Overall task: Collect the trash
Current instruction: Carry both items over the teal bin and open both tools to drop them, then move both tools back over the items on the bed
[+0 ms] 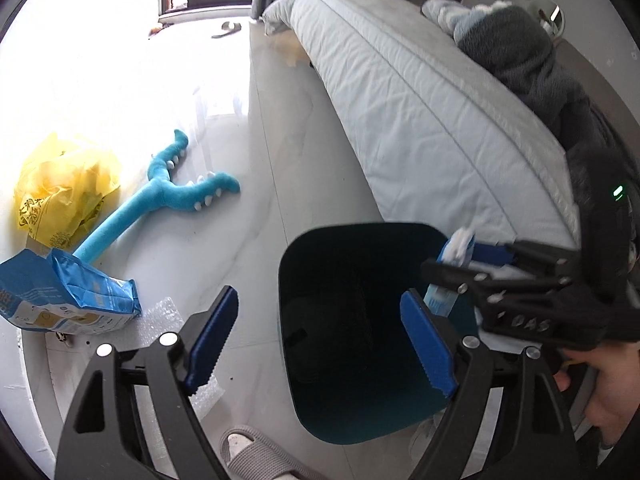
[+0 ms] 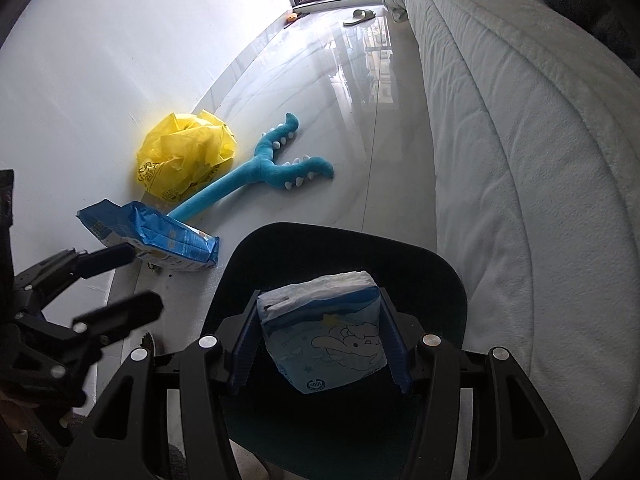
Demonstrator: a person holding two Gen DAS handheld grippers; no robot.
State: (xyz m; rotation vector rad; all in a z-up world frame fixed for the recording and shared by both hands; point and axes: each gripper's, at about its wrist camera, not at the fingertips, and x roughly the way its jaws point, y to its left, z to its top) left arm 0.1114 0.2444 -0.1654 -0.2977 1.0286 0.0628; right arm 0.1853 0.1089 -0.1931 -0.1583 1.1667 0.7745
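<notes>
A dark teal trash bin (image 1: 340, 408) stands on the floor beside the bed. My left gripper (image 1: 320, 340) hangs open above the bin's left rim, nothing between its blue pads (image 1: 212, 332). My right gripper (image 2: 320, 344) is shut on a light blue tissue pack (image 2: 332, 356) with a cartoon print, held over the bin (image 2: 452, 276). In the left wrist view the right gripper (image 1: 460, 268) with the tissue pack (image 1: 440, 300) comes in from the right over the bin's far corner. The open left gripper (image 2: 132, 280) shows at the left of the right wrist view.
A crumpled blue bag (image 2: 160, 240), a yellow plastic bag (image 2: 184, 156) and bubble wrap (image 1: 160, 316) lie on the floor by the white wall. A blue plush toy (image 2: 260, 172) lies beside them. The bed (image 2: 520, 160) runs along the right. A grey slipper (image 1: 256, 452) lies below.
</notes>
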